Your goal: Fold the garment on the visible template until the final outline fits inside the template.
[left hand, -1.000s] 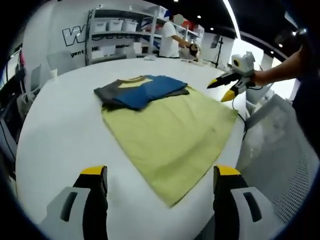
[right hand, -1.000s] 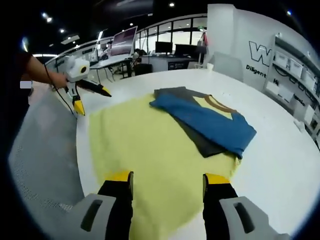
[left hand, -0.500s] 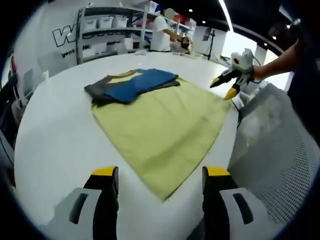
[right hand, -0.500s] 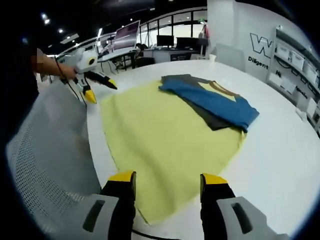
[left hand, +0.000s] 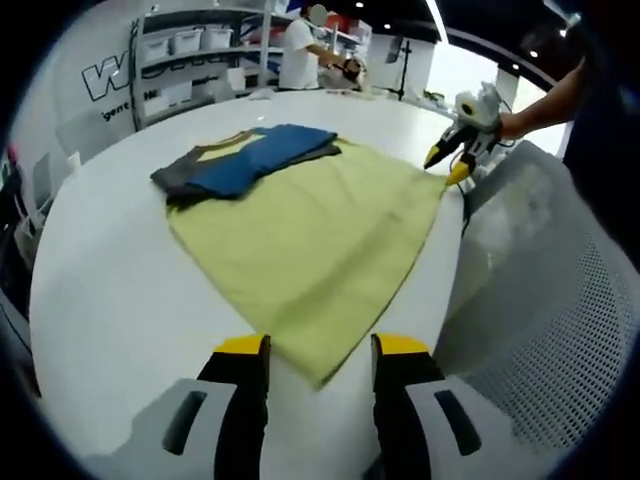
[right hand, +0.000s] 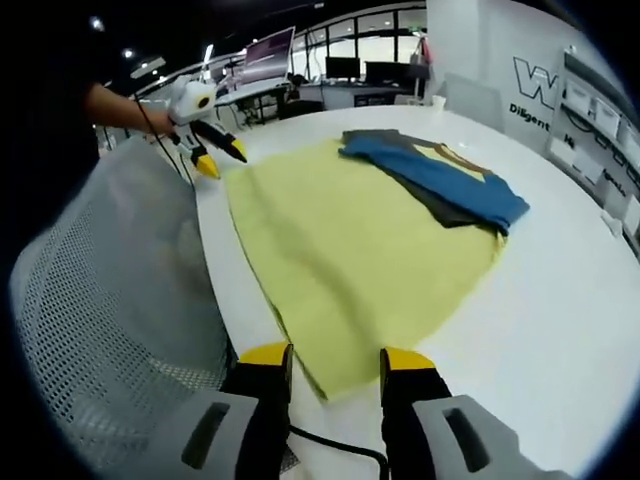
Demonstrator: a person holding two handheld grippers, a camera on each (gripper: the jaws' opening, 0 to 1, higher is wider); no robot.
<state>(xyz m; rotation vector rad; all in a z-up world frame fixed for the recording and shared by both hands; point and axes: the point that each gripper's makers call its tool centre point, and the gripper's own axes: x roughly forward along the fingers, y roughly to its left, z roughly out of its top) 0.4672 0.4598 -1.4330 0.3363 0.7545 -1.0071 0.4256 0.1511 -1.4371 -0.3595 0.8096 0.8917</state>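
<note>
Left gripper view: left gripper [left hand: 318, 352] low at the near table [left hand: 110, 290] edge, jaws spread, nothing between them, yellow tips straddling the near corner of the yellow-green template [left hand: 305, 245]. Template lies flat on the white round table. Garment [left hand: 245, 165] sits folded at the template's far edge (blue layer over dark grey, a yellow collar patch showing), partly on the template and partly over its edge onto bare table. Right gripper [left hand: 448, 168] comes in at upper right, held by a hand [left hand: 512, 122], tips just above the template's far right corner, jaws apart. Mesh chair [left hand: 545, 300] at right. Shelves [left hand: 190, 60] and a person [left hand: 300, 55] in back.

Right gripper view: right gripper [right hand: 335, 358] jaws spread, empty, tips at the near template [right hand: 350, 240] corner. Garment [right hand: 445, 185] folded at the far right edge of the template. Left gripper [right hand: 222, 158] upper left near the template's far left corner, jaws parted. Chair [right hand: 110, 300] at left; desks with monitors [right hand: 270, 55] beyond.
</note>
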